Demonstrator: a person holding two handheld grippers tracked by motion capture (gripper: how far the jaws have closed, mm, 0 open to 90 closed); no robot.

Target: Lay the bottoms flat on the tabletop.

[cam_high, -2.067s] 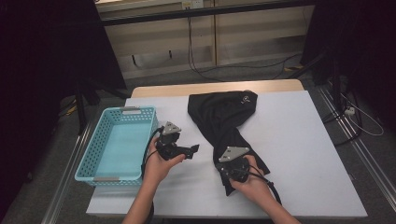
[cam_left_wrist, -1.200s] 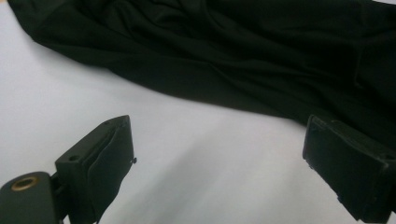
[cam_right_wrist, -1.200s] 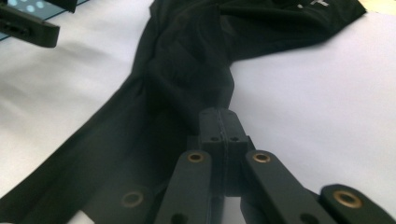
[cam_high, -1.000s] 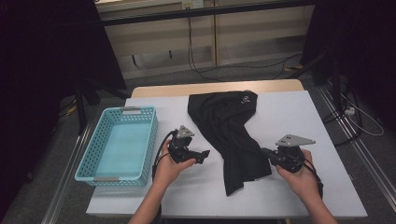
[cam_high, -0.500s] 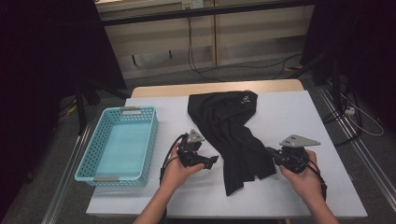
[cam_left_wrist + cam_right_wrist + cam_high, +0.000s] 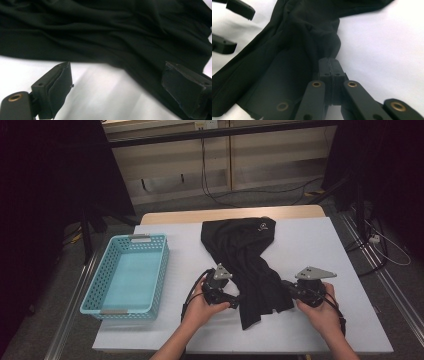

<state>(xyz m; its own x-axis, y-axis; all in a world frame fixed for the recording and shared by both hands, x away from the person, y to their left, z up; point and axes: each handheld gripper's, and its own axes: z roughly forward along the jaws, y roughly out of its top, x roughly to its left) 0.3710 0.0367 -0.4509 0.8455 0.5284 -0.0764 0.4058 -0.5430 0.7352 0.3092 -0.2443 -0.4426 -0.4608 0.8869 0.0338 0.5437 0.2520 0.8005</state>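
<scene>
A black garment (image 6: 247,265) lies in a long crumpled strip on the white table (image 6: 320,245). My right gripper (image 6: 286,287) is at the strip's right edge, pointing left. In the right gripper view its jaws (image 6: 329,62) are pressed together, with the black garment (image 6: 294,50) puckered at their tip. My left gripper (image 6: 235,299) is at the strip's left edge, pointing right. Its jaws (image 6: 117,68) stand wide apart just above the table, and the right one reaches over the hem of the black garment (image 6: 107,32). The left gripper (image 6: 232,27) looks open from the right gripper view too.
A turquoise plastic basket (image 6: 95,282) stands at the table's left side with nothing in it. White table surface lies bare to the right of the garment and along the front edge. Cables run over the floor beyond the table.
My left gripper has slid right, from bare table to the garment's left edge. The right hand moved earlier from the garment's lower end to its right edge and has kept still since.
</scene>
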